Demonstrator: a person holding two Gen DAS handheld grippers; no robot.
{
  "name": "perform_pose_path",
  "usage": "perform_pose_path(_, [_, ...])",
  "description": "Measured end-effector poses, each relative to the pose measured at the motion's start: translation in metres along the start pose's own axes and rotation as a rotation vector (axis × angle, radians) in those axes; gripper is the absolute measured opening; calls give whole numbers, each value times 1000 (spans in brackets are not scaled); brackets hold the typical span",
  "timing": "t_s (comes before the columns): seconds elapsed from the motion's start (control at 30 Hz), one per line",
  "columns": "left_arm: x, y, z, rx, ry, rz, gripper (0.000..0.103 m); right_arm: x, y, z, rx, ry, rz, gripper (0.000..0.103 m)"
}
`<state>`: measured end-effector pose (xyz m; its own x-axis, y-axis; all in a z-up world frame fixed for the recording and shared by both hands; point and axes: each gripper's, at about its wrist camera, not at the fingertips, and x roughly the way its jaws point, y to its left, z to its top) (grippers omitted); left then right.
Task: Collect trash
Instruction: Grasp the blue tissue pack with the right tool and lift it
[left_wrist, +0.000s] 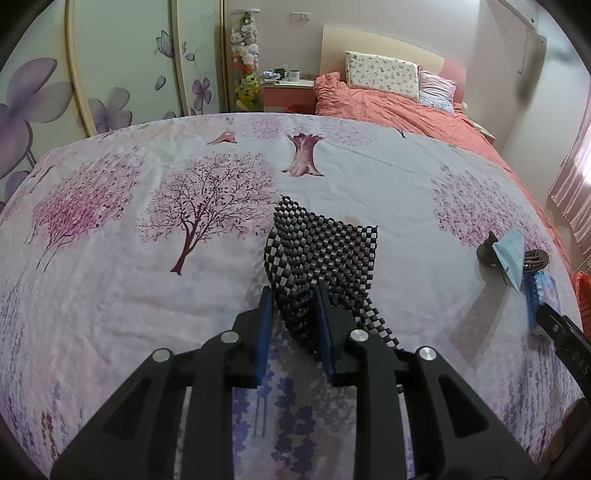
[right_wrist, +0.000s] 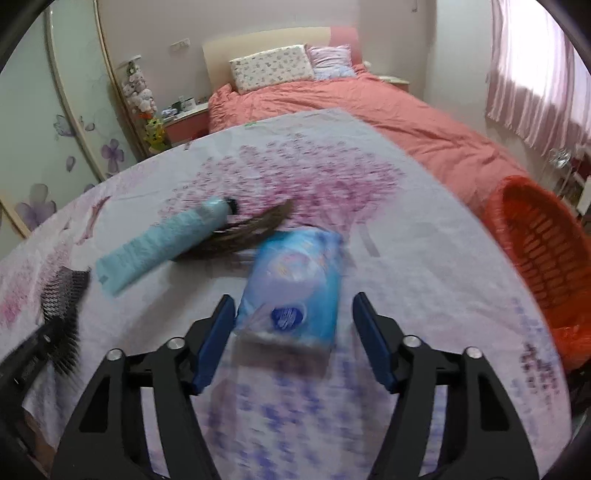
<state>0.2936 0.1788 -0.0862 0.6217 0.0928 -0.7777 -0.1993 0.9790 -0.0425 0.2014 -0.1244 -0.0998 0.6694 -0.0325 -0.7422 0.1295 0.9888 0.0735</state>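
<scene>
On the tabletop (left_wrist: 110, 295) I see my left gripper (left_wrist: 295, 317), jaws clamped on the black mesh mat (left_wrist: 325, 243). My right gripper (right_wrist: 293, 332) straddles the tissue pack (right_wrist: 295, 280), jaws wide apart. Basket (right_wrist: 535, 251) at right.

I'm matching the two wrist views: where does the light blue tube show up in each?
Left wrist view: the light blue tube sits at the far right edge, over a dark object.
Right wrist view: the tube lies left of centre, beyond the open right tongs.
Shared landmark: the floral pillow.
</scene>
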Motion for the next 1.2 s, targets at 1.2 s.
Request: perform_pose_path(1.2, [-3,6,-4,-20,-1,-21,25,22,-27,18,-99,52,22,68])
